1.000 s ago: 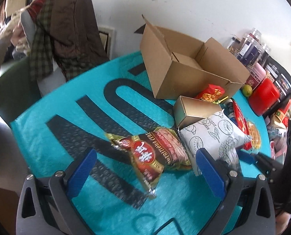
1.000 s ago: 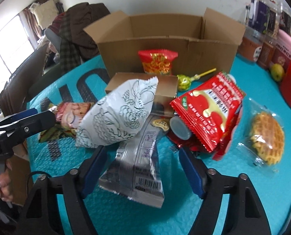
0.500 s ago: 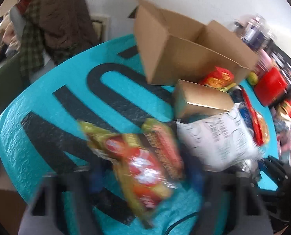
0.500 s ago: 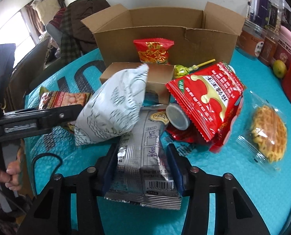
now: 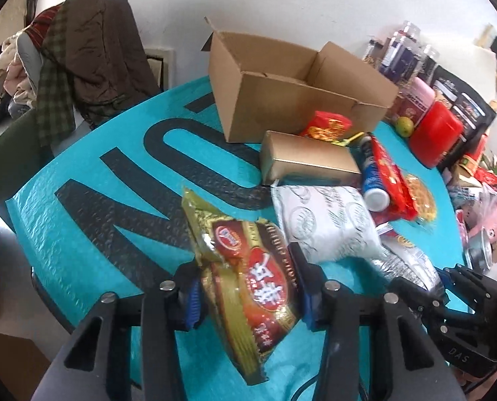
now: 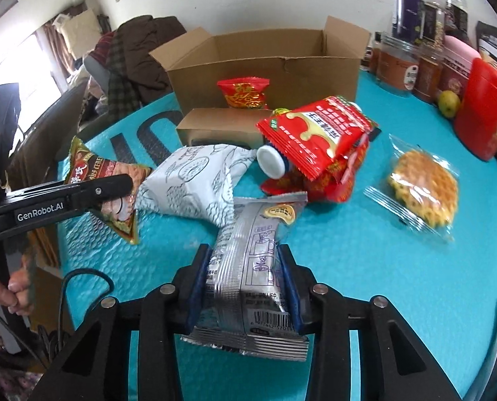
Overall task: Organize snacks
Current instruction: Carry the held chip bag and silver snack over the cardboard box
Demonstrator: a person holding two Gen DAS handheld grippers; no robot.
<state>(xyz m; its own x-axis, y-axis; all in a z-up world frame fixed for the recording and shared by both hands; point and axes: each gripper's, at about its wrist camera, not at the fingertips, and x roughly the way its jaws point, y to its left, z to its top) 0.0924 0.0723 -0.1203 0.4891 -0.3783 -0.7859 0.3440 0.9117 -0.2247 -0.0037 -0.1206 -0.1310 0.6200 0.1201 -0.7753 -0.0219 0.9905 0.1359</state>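
You have both jaws clamped: the left gripper on the gold-and-red snack bag, the right gripper on the ribbed silver packet. Lift each clear of the white patterned pouch before carrying it to the open cardboard box at the worktop's far side. Both wrappers look crinkly and slippery, so keep your squeeze firm.

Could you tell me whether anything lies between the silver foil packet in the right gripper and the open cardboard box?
Yes. The right gripper holds the silver foil packet, and ahead of it lie the white patterned pouch, the red snack bag and the flat gold carton, all before the open cardboard box.
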